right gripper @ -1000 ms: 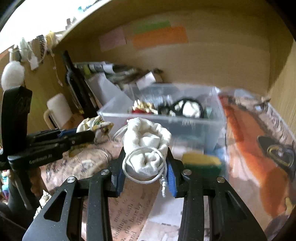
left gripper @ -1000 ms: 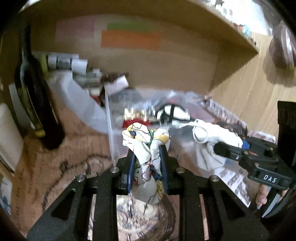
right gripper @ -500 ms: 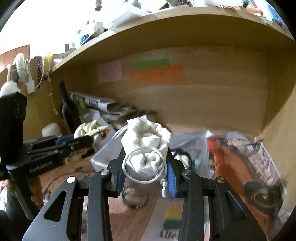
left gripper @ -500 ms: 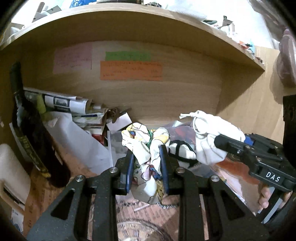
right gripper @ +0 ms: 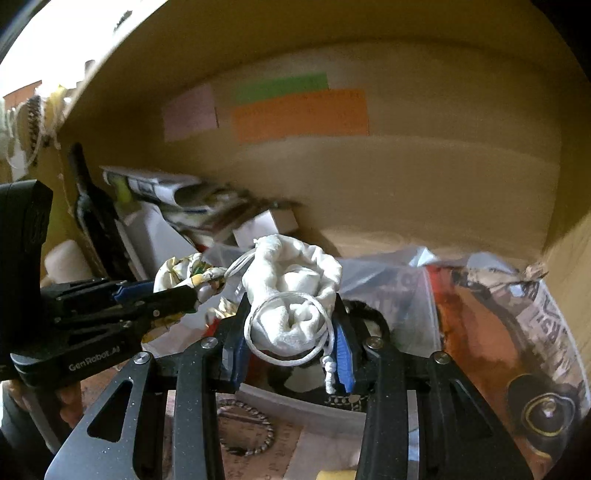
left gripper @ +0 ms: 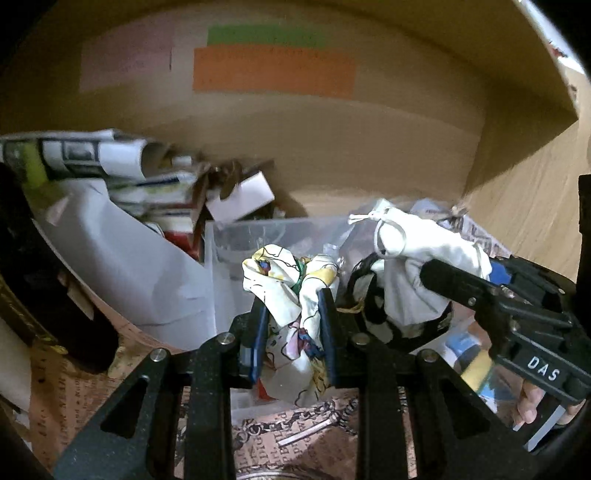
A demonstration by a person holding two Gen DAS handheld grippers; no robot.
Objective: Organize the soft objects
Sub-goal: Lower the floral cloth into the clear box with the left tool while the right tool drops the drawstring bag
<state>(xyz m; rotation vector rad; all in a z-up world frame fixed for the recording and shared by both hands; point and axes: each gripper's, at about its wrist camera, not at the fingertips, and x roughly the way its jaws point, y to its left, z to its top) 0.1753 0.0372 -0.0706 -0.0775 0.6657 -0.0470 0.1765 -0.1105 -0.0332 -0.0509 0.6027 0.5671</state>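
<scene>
White cotton drawstring pouch (right gripper: 291, 291): clamped between the jaws of your right gripper (right gripper: 291, 332), cord loop hanging over the front, held in the air above the clear plastic bin (left gripper: 236, 236).

Printed cloth (left gripper: 295, 291), cream with yellow, green and blue drawing: pinched in your left gripper (left gripper: 291, 325), bunched above the pads and trailing below them, also off the surface, at the bin's near edge.

Clear plastic bin: stands toward the back wall of the shelf bay, on a desk covered in printed paper. It already holds a black-and-white item (left gripper: 373, 314) and some gold and red things, too blurred to name.

Other stock: dark bottle (right gripper: 92, 206) at the desk's left edge; rolled papers (left gripper: 85, 155) and a small white box (left gripper: 240, 199) behind the bin; orange note (left gripper: 273, 70), green note (left gripper: 266, 35) and a pale pink one on the back wall; beaded bracelet (right gripper: 243, 428) on the desk in front of the bin.

Status: you carry both soft pieces side by side, neither deposited. Judged midway. What is left, it seems, is to lower each over the bin opening and release. The pouch's loose cord may catch on a pad as you let go.
</scene>
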